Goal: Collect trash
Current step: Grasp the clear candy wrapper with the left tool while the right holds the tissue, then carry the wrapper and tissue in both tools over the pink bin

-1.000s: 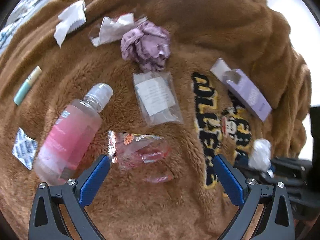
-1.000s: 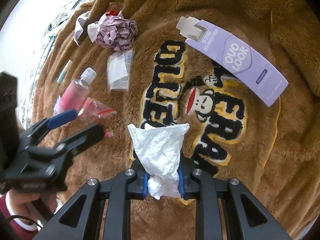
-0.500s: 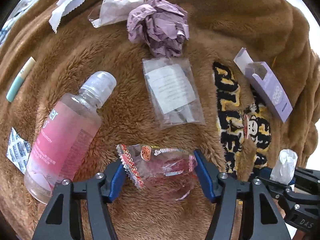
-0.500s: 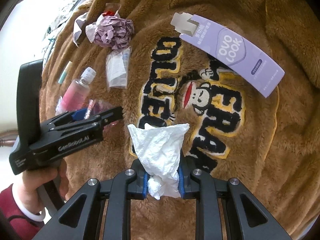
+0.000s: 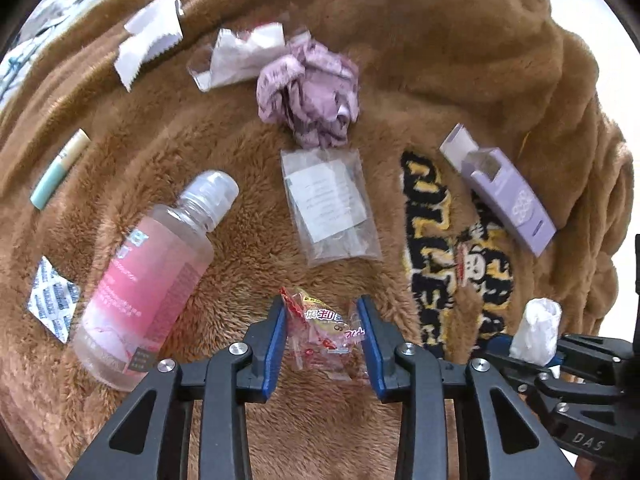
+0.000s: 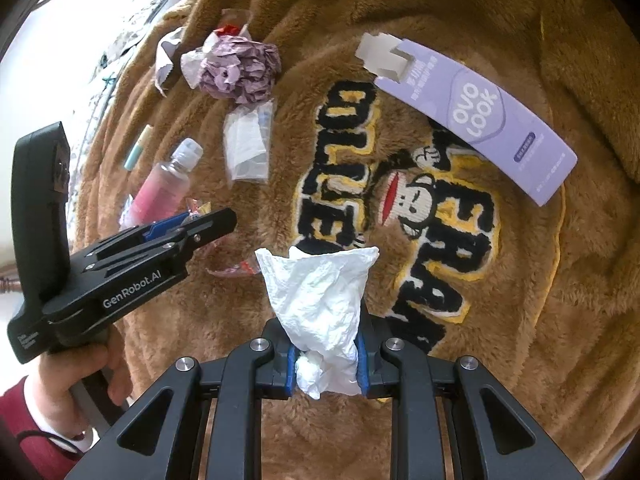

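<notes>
Red candy wrapper [image 5: 322,330] between the left gripper's [image 5: 322,340] closing jaws, white tissue [image 6: 324,312] clamped in the right gripper's [image 6: 326,364].

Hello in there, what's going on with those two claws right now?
Left gripper closing around red candy wrapper. Right gripper clamped on white tissue. Pink bottle alongside, not blocking.

The lilac carton [image 6: 472,120] reads "OVO LOOK" in white letters on a pale round patch; the smaller print below it is too fine to read. The left gripper [image 6: 208,220] carries "GenRobot.AI" in white along its black side. In the left wrist view, "DAS" is stamped on the right gripper [image 5: 536,344] body. The brown fleece blanket [image 6: 400,0] bears large black-and-yellow embroidered letters, partly covered and not surely readable
</notes>
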`<state>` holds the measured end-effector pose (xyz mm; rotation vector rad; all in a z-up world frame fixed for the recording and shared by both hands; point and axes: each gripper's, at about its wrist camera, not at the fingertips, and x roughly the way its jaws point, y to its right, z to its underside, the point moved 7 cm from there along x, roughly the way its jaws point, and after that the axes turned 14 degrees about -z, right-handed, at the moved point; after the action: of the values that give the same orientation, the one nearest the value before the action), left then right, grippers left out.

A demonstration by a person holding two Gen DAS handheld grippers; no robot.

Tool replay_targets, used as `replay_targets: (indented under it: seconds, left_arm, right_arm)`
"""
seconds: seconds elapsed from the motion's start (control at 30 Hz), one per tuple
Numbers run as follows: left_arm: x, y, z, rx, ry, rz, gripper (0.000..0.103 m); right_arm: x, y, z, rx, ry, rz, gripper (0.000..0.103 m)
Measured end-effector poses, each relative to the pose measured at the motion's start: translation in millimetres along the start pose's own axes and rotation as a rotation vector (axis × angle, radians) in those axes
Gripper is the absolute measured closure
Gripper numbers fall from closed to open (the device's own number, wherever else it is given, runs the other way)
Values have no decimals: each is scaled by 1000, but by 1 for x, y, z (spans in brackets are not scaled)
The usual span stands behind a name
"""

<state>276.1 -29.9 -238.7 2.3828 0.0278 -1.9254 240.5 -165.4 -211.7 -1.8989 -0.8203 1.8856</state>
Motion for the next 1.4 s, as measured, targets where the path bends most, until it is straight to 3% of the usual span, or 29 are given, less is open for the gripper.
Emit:
replay_targets:
  seconds: [0.37, 0.7, 0.87, 1.03, 1.2, 1.4]
  left_arm:
    - [-76, -18, 18, -31, 114, 38, 67]
    - [-136, -72, 84, -153, 205, -19, 67]
    - [-161, -126, 151, -310, 214, -68, 67]
    - [-185, -192, 242, -540, 216, -154, 67]
    - [-201, -247, 347, -790, 194, -251, 69]
    - [-202, -285, 482, -1067, 117, -338, 73]
  right_arm:
    - [-13, -34, 4, -64, 33, -8, 81]
    - [-22, -104, 35, -219, 33, -24, 81]
    - [-12, -166, 66, -364, -6, -56, 81]
    - [14, -241, 118, -560, -107, -104, 81]
    - [63, -322, 193, -778, -274, -166, 81]
    - [123, -385, 287, -1003, -476, -204, 82]
